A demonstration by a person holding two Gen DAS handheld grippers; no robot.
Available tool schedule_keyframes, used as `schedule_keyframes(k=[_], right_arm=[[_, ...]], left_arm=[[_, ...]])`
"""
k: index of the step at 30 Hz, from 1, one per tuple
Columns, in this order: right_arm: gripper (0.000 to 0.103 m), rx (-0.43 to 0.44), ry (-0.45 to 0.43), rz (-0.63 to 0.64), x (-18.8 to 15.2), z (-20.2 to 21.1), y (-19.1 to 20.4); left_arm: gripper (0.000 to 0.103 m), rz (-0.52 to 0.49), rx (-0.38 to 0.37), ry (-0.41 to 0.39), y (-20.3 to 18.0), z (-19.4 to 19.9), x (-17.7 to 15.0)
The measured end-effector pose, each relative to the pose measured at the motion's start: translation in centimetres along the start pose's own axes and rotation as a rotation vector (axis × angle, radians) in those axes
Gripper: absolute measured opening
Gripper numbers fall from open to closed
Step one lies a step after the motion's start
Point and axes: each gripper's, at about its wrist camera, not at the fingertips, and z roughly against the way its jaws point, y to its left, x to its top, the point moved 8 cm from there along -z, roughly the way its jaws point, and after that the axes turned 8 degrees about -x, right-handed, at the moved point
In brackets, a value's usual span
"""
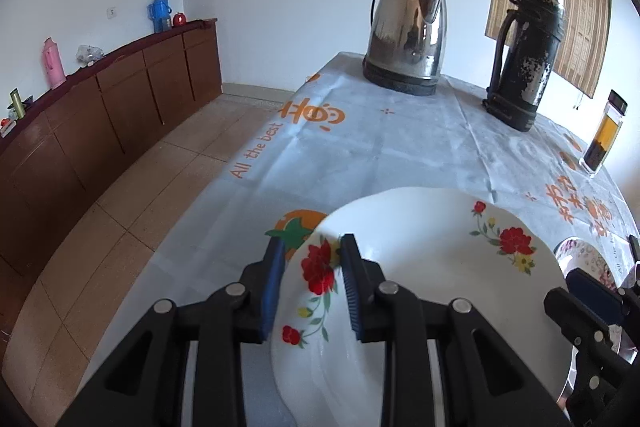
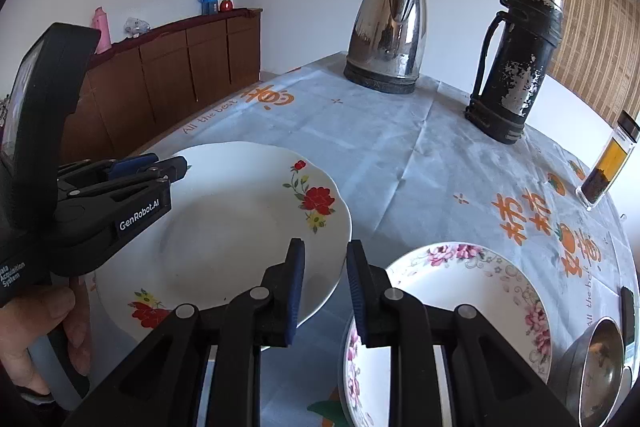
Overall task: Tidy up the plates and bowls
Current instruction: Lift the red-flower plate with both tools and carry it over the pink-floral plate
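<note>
Two plates [image 2: 224, 227] [image 2: 460, 307], one metal bowl [image 2: 596, 367], kettle [image 2: 384, 35], flask [image 2: 516, 63].

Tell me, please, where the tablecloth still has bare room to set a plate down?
The widest free patch lies mid-table, between the red-flowered plate and the kettle and black flask. A narrower strip runs beside the tea bottle. The near right is crowded: the pink-flowered plate and a metal bowl.

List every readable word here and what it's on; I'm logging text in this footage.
"All the best": tablecloth, orange print.
"GenRobot.AI": left tool, white label.
"Data Acquisition System": same tool's handle, first word partly cut off.
Large orange characters on the tablecloth: not Latin script, left unread.
</note>
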Motion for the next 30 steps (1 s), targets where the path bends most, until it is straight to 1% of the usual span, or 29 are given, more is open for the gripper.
schedule_keyframes(k=[5, 14, 20, 30], right_arm=[[0.023, -0.004, -0.04, -0.032, -0.4, 1.5, -1.0], [0.023, -0.005, -0.078, -0.057, -0.7, 2.1, -1.5], [0.023, -0.016, -0.129, -0.075, -0.6, 3.2, -1.9], [0.023, -0.008, -0.133, -0.108, -1.3, 3.6, -3.2]], left_arm=[[0.026, -0.018, -0.032, -0.033, -1.2, 0.9, 0.4], [0.026, -0.015, -0.061, -0.058, -1.7, 1.4, 0.6], [0.026, -0.016, -0.09, -0.088, -2.2, 2.0, 0.8], [0.026, -0.039, -0.123, -0.099, -3.6, 2.4, 0.8]])
